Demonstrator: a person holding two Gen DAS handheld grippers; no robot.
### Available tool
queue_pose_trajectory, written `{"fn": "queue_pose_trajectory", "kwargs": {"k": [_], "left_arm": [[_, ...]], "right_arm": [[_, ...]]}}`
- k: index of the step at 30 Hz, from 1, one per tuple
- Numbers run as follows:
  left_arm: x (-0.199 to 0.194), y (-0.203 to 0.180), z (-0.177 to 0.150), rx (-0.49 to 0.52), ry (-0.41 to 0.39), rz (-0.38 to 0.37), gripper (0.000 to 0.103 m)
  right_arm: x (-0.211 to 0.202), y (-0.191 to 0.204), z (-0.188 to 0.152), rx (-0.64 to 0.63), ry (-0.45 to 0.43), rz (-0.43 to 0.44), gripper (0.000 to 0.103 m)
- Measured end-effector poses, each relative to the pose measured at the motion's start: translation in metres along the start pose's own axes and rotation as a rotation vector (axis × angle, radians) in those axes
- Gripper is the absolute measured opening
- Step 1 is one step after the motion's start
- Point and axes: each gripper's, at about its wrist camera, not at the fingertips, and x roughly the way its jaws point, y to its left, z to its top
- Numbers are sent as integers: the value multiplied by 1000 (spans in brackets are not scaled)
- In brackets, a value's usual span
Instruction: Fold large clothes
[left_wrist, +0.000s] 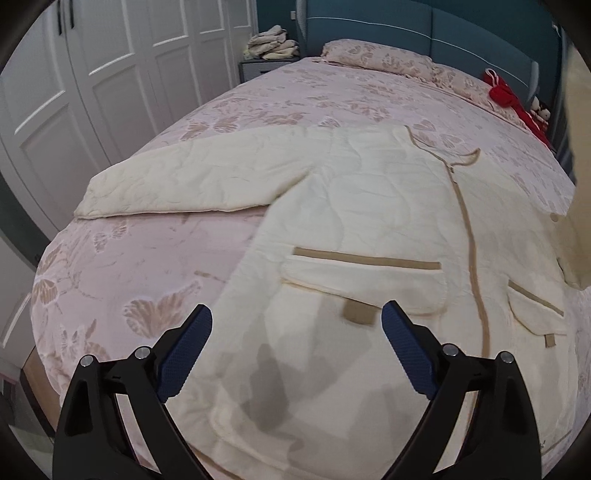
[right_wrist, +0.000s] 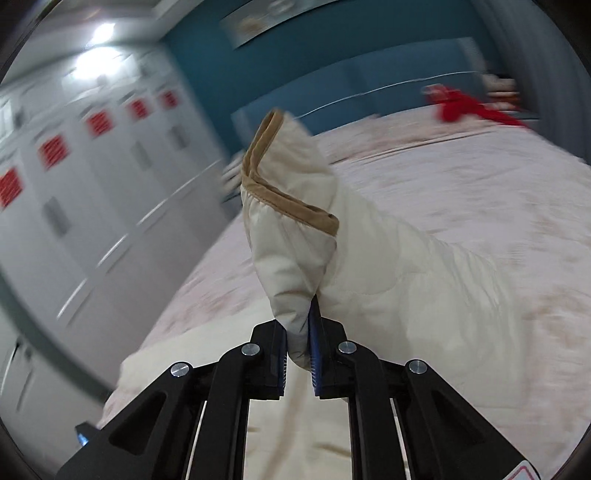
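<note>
A large cream quilted jacket (left_wrist: 369, 206) with tan zipper trim and two front pockets lies spread on the bed, its left sleeve (left_wrist: 192, 173) stretched out to the left. My left gripper (left_wrist: 297, 325) is open and empty, hovering over the jacket's lower hem near the left pocket (left_wrist: 365, 280). My right gripper (right_wrist: 298, 332) is shut on the jacket's right sleeve (right_wrist: 295, 236) near its tan-trimmed cuff (right_wrist: 280, 192) and holds it lifted above the bed. The lifted sleeve shows at the right edge of the left wrist view (left_wrist: 576, 236).
The bed (left_wrist: 147, 266) has a pink floral cover and a pillow (left_wrist: 376, 55) at the teal headboard. Red items (left_wrist: 517, 99) lie at the far right corner. White wardrobe doors (left_wrist: 92, 74) stand left, with a nightstand holding folded cloth (left_wrist: 273, 44).
</note>
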Motion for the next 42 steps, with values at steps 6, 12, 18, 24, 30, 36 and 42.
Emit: {"fn": "queue_pose_trajectory", "kwargs": {"k": [6,12,18,24,30,36,42], "left_arm": [[3,39,0,-36,0,25,91],[10,60,10,-118,15,-59,91],[40,32,39,-204,64,-262,93],[99,-8,55,-296,172,-393,93],[125,-17,65,-345,211,-409,41],[115,-13,103,-264,128,-409,6],[69,-17,136,-129,-96,-339,5]], "right_arm": [[100,90,-47,-92,222,130,21],[114,122,-95,-141,281,145,59],[58,37,-113,42,196,-23,62],[13,-98,-137,340,157,-228,63],[26,-181,-144,596,116,-169,62],[53,-206,-126,682,62,-109,8],[25,-146,-80,383,-80,-140,7]]}}
